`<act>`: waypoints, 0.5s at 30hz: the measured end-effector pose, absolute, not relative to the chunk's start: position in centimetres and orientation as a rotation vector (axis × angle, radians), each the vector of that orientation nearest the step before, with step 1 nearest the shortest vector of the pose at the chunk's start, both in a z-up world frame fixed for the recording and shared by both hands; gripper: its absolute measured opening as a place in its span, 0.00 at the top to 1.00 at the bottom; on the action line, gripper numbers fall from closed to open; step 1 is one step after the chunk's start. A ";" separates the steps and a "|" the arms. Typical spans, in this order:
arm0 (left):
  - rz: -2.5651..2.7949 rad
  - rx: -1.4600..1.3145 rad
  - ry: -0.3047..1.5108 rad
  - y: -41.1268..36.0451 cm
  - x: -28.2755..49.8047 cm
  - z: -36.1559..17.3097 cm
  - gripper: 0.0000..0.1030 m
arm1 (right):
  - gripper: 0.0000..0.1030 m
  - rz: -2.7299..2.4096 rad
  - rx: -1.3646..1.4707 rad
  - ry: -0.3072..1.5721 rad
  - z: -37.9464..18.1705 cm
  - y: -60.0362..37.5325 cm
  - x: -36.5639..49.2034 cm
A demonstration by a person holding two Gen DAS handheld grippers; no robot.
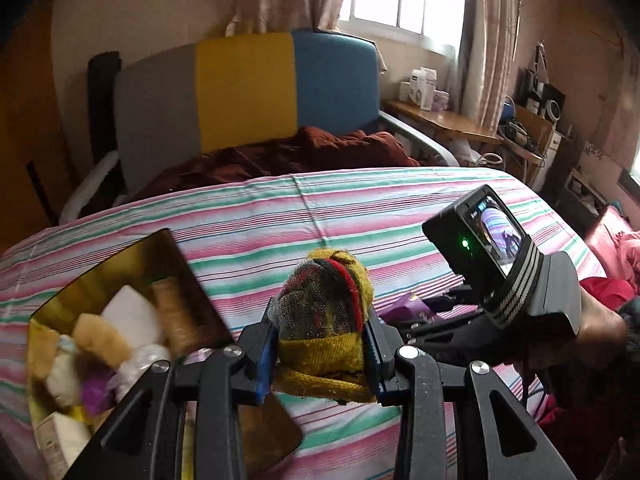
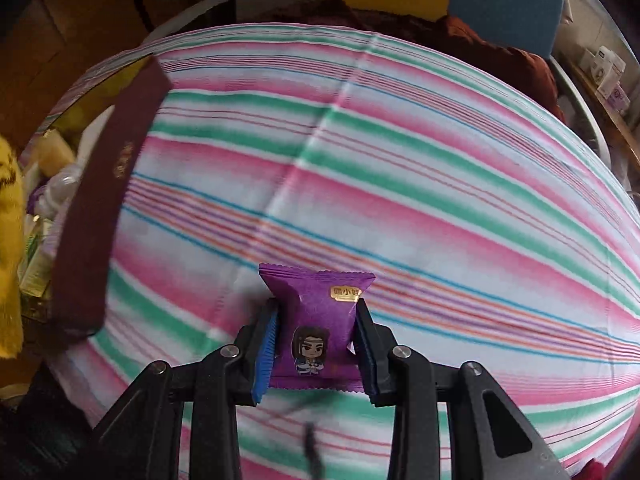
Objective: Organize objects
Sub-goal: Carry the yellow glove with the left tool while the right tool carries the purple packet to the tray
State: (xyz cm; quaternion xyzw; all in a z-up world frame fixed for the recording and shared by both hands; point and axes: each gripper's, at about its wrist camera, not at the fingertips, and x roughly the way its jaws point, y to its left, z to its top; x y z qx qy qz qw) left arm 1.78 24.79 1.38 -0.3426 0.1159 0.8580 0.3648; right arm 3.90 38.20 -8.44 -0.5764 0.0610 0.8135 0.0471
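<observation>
My left gripper [image 1: 320,344] is shut on a rolled knitted sock [image 1: 324,320], yellow and grey with red, black and green stripes, held above the striped bed sheet [image 1: 304,208]. To its left lies an open gold-lined box [image 1: 168,264] with a dark brown outside, holding several small items. My right gripper [image 2: 316,344] is shut on a purple snack packet [image 2: 316,320] with a cartoon figure, above the sheet [image 2: 400,160]. In the left wrist view the right gripper [image 1: 424,312] shows at the right with the packet [image 1: 404,308]. The box [image 2: 104,200] is at the left in the right wrist view.
A grey, yellow and blue headboard [image 1: 244,92] and a dark red blanket [image 1: 280,156] lie beyond the sheet. A wooden desk [image 1: 444,120] with boxes stands by the window at the right. Pink and red fabric [image 1: 616,248] lies at the far right.
</observation>
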 end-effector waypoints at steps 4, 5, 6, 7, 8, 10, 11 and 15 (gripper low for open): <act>2.241 -0.886 0.276 22.6 1.6 1.3 0.63 | 0.66 2.504 -1.754 0.203 -8.2 36.2 4.1; 2.251 -0.888 0.269 22.0 1.6 1.2 0.63 | 0.66 2.503 -1.748 0.204 -8.2 35.9 4.1; 2.259 -0.891 0.263 21.5 1.6 1.2 0.63 | 0.66 2.505 -1.742 0.216 -8.2 35.8 4.2; 2.267 -0.894 0.259 21.1 1.5 1.2 0.63 | 0.66 2.511 -1.735 0.244 -8.2 35.8 4.3; 2.276 -0.897 0.253 20.6 1.4 1.1 0.63 | 0.66 2.516 -1.723 0.272 -8.2 35.8 4.5; 2.291 -0.905 0.245 19.9 1.2 0.9 0.63 | 0.66 2.518 -1.697 0.306 -8.2 35.1 4.9; 2.298 -0.909 0.239 19.4 1.1 0.7 0.63 | 0.66 2.520 -1.682 0.332 -8.3 34.9 4.9; 2.317 -0.926 0.228 18.1 0.9 0.2 0.63 | 0.67 2.528 -1.635 0.405 -8.3 34.4 5.4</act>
